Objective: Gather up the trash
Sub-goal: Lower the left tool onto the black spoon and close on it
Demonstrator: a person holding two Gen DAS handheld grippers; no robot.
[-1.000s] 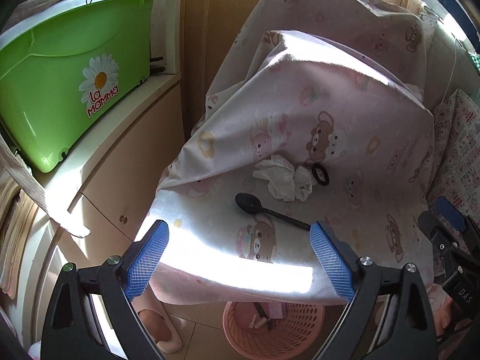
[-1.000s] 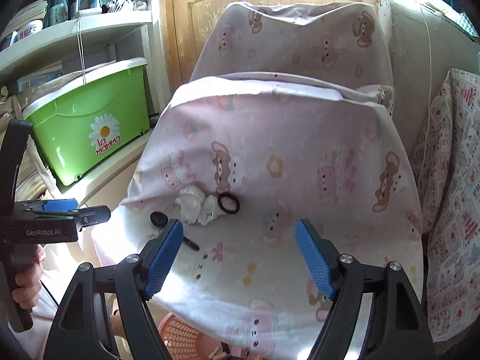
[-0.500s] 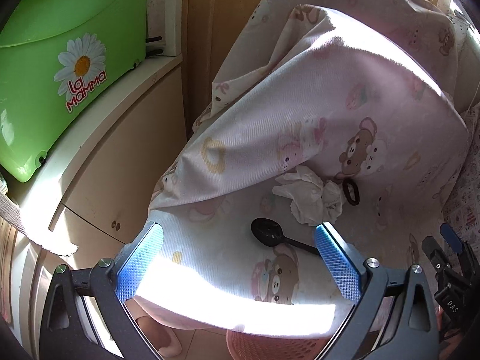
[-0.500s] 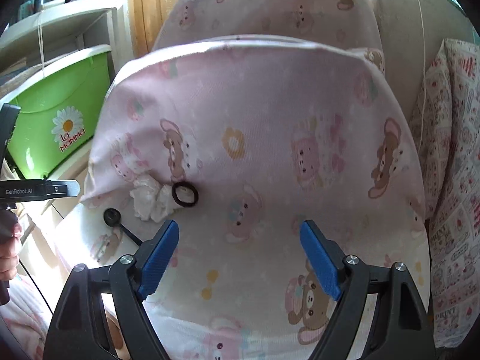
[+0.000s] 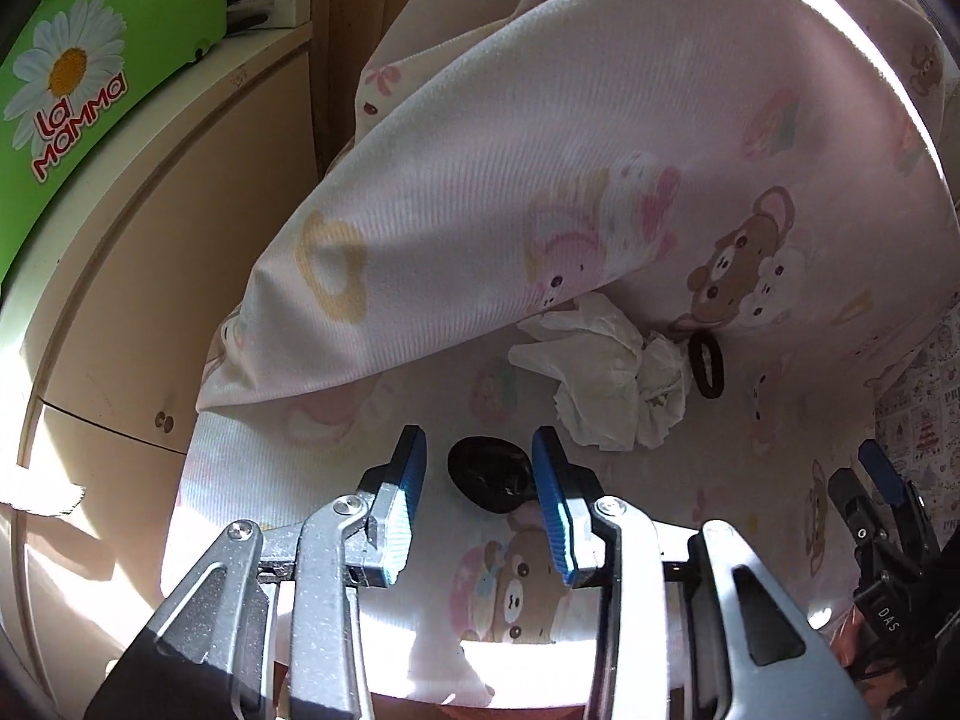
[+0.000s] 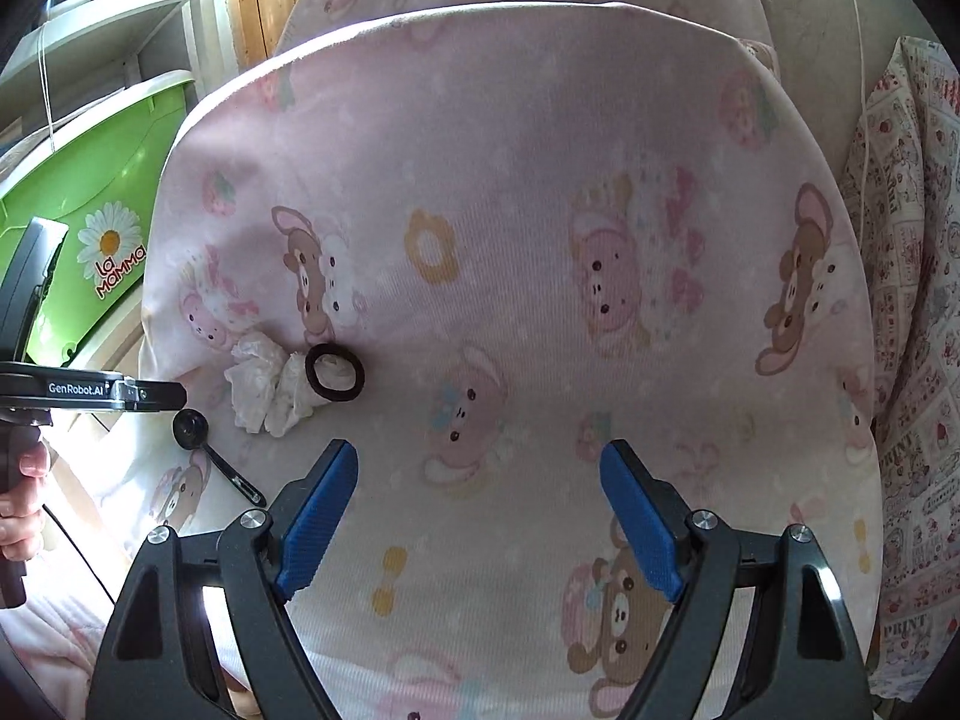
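The spoon [image 5: 489, 474], black plastic, lies on the seat [image 6: 528, 420] of a chair draped in a pink bear-print cover, and its round bowl sits right between the blue pads [image 5: 552, 498] of the left gripper [image 5: 480, 480]. Those pads are drawn in to a narrow gap with the bowl inside it; light still shows on either side, so I judge the grip as closing but not yet pinching, though actual contact is hard to tell. In the right wrist view the spoon [image 6: 210, 450] has its bowl toward the tissue and its thin handle running away from it, toward the seat's front edge, so the long axis points back at the left tool and the handle passes under it. The tissue [image 5: 606, 378], a crumpled white wad, lies just beyond the spoon bowl, near but not touching it as far as I can see. A dark hair tie [image 5: 707, 367] rests against the tissue's far side, where seat meets backrest. The right gripper [image 6: 477, 516] hangs spread wide and holds nothing, off to the hair-tie side of the tissue and well apart from it. The left hand is plainly nearer. The likely next step is to finish squeezing the bowl; being rounded and slick, it could squirt forward toward the tissue.
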